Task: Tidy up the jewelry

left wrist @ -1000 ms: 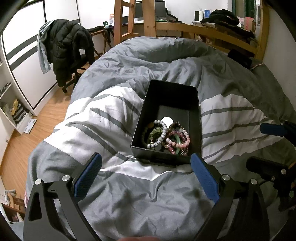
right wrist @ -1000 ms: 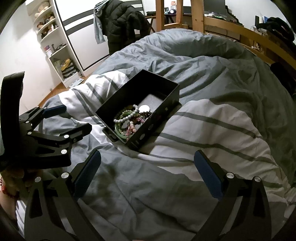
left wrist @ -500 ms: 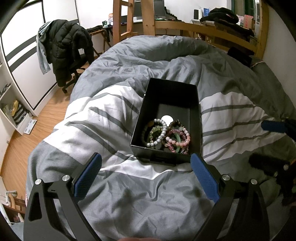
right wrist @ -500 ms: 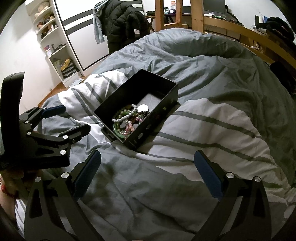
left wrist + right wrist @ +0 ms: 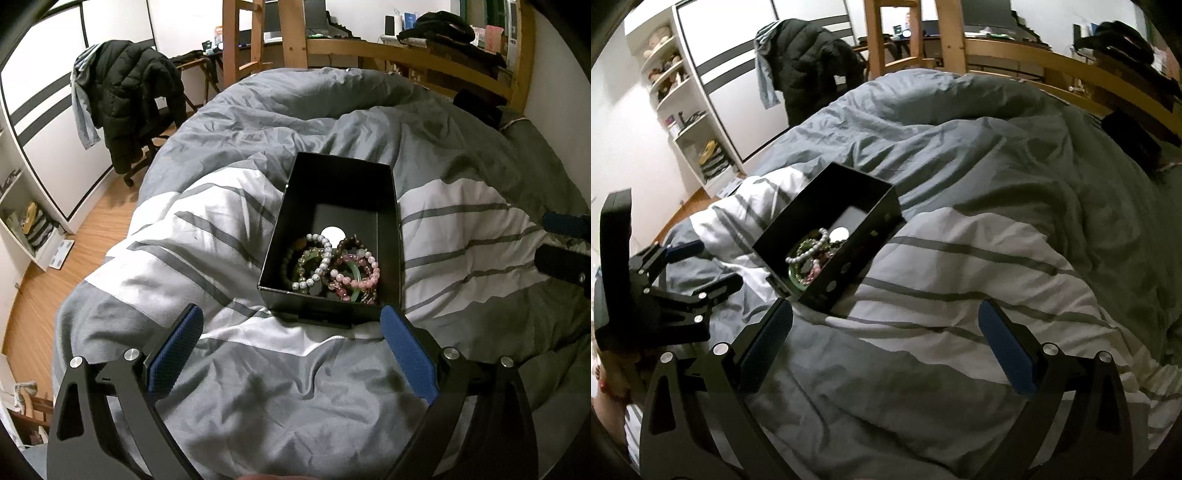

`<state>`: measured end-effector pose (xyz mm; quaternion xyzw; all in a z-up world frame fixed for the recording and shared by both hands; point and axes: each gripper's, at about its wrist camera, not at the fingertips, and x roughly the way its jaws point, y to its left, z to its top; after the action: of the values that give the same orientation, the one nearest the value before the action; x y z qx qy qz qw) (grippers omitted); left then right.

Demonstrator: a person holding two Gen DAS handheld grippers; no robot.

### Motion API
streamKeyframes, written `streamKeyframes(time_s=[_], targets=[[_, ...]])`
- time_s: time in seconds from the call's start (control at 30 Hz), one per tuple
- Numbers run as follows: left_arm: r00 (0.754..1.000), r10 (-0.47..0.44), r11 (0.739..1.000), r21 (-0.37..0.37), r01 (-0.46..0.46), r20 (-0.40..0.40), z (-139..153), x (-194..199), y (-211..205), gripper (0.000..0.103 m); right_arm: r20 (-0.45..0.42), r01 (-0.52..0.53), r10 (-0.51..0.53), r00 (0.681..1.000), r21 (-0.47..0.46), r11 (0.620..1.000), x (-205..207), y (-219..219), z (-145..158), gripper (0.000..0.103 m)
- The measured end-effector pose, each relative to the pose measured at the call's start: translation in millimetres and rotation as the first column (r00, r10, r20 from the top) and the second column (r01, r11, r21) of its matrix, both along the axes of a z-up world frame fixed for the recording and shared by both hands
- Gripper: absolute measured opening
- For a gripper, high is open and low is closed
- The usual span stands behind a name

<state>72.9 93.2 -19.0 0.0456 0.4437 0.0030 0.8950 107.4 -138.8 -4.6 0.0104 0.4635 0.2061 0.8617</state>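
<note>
My left gripper has its 2 blue-padded fingers spread wide, holding nothing and touching nothing; it hangs above the duvet just short of the near end of the black box. My right gripper is just as wide apart and equally empty, poised over the grey and white striped bedding, with the box ahead and to its left, its near corner close to the left pad. The box sits open on the bed, tilted slightly on the rumpled cover. The bracelets lie heaped at its near end: a grey-white beaded one, pink beaded ones, a green bangle and darker strands, tangled so I cannot count them. A small white disc lies on the box floor just behind them. From the right wrist view, the left gripper shows at the far left, beside the box. A chair draped with a dark jacket stands well beyond the bed, and the wooden frame runs along the far side.
</note>
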Motion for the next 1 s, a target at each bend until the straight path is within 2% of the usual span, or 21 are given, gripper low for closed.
streamKeyframes(time_s=[0.23, 1.0], targets=[[1.0, 0.0, 1.0, -0.001, 0.0, -0.001, -1, 0, 0, 0.095, -0.003, -0.028, 0.028, 1.0, -0.018, 0.999, -5, 12, -4, 0.099], [1.0, -0.001, 1.0, 0.019, 0.001, -0.009, -5, -2, 2, 0.095, -0.003, -0.043, 0.043, 0.999, -0.029, 0.999, -5, 12, -8, 0.099]])
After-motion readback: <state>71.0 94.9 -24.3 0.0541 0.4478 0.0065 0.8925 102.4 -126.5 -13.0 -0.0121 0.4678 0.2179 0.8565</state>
